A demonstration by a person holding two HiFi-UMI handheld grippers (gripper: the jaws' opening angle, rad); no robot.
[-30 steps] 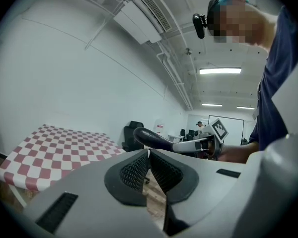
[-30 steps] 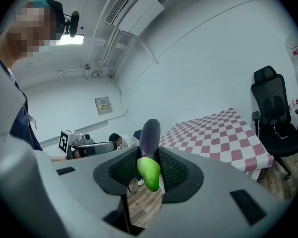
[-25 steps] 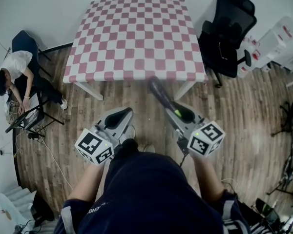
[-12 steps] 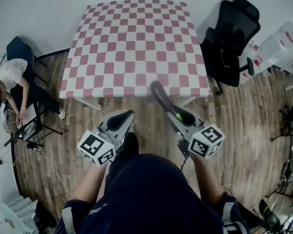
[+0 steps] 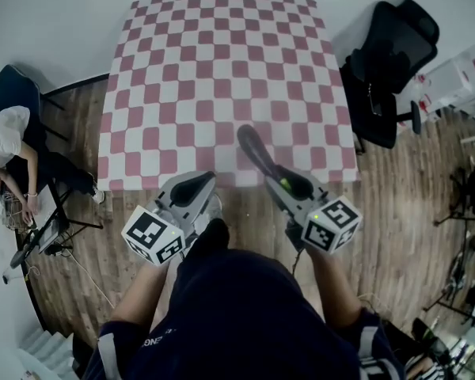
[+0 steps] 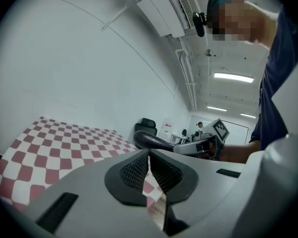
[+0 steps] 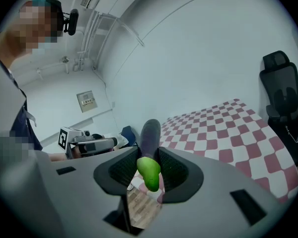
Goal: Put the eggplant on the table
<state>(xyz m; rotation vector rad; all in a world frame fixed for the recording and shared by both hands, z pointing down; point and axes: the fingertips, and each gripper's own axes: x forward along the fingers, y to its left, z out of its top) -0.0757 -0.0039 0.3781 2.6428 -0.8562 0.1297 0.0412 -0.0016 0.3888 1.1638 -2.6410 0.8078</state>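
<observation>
While the eggplant (image 5: 252,150) is clamped at its green stem end by the right gripper (image 5: 285,184), its body is held over the table's (image 5: 222,46) near edge.
It is judged light, firm and slippery; a mid-body hold would be steadier. The left gripper (image 5: 191,190) is closed and empty.

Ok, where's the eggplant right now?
Head view, right of centre: the eggplant is clamped by its stem end in the right claw, jutting over the checkered table's near edge.

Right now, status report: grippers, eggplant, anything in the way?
Right gripper shut on eggplant, stem end. Left gripper shut, empty. Eggplant in the air over the checkered table near edge, not down. Nothing seen in the way.
</observation>
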